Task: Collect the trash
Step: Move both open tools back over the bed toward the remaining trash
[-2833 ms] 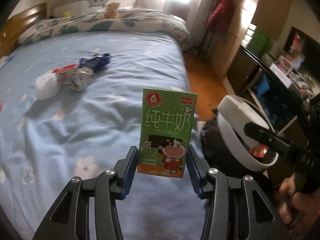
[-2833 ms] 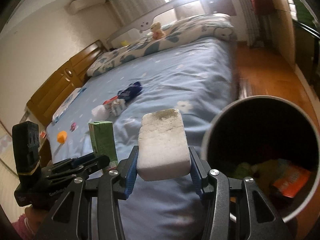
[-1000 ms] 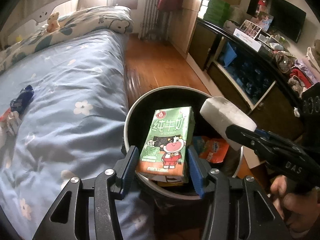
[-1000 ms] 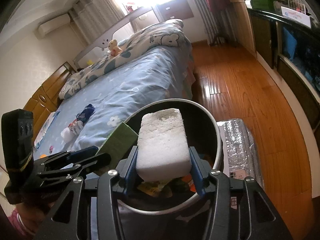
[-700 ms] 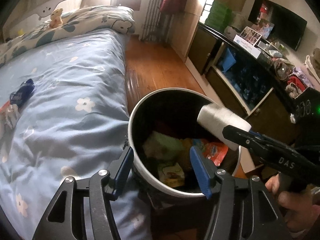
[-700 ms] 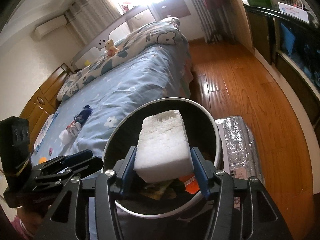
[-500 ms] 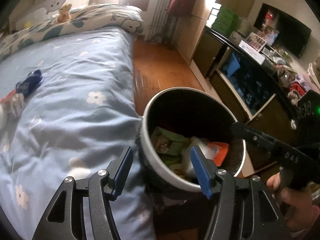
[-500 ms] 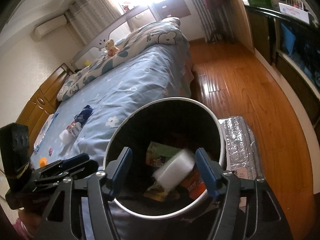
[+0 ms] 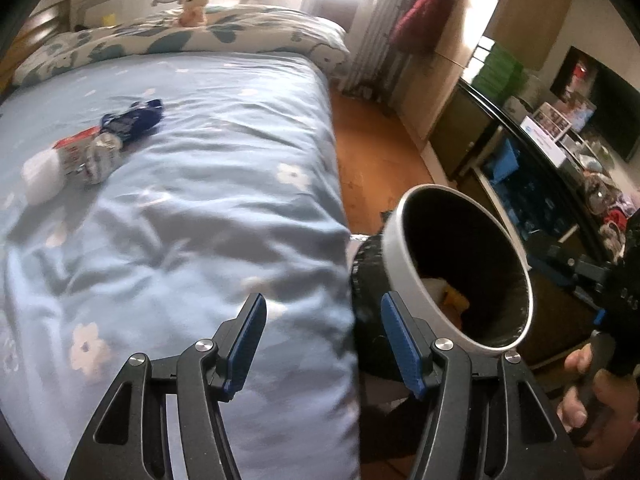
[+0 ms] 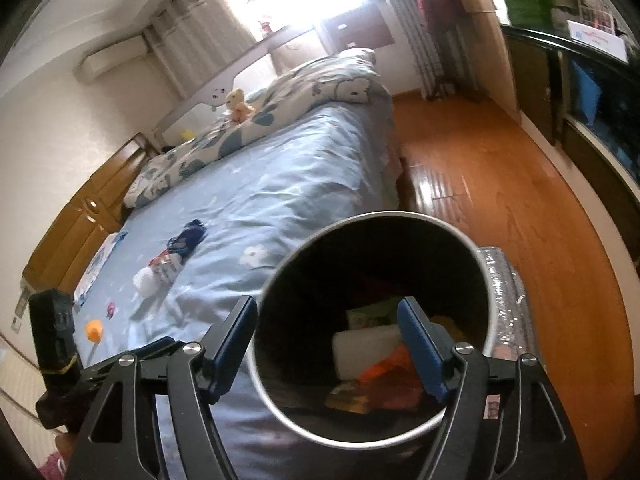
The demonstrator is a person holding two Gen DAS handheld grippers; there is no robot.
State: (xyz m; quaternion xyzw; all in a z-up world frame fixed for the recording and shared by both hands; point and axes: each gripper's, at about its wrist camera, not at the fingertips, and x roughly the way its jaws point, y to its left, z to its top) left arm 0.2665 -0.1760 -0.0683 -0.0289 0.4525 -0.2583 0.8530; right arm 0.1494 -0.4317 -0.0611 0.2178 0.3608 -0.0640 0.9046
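Note:
A round trash bin (image 10: 484,276) with a grey rim and black liner stands beside the bed; it also shows in the left wrist view (image 9: 394,240). Inside lie the white foam block (image 10: 366,346), the green milk carton (image 10: 370,314) and orange wrappers. My right gripper (image 10: 326,350) is open and empty just above the bin's mouth. My left gripper (image 9: 322,338) is open and empty over the bed's edge, left of the bin. A pile of trash remains on the blue bedspread: a white lump (image 9: 40,170), a crumpled wrapper (image 9: 100,152) and a dark blue wrapper (image 9: 134,120).
Small orange (image 10: 94,330) and red (image 10: 110,309) bits lie near the bed's far side. A wooden floor (image 10: 500,168) runs between the bed and a dark cabinet (image 9: 520,168). A silver foil-covered box (image 10: 506,292) sits behind the bin. Pillows and a plush toy (image 9: 194,2) are at the headboard.
Both grippers opened over the bin: the milk carton dropped from the left, the foam block from the right. The left gripper has since swung left, back toward the bed.

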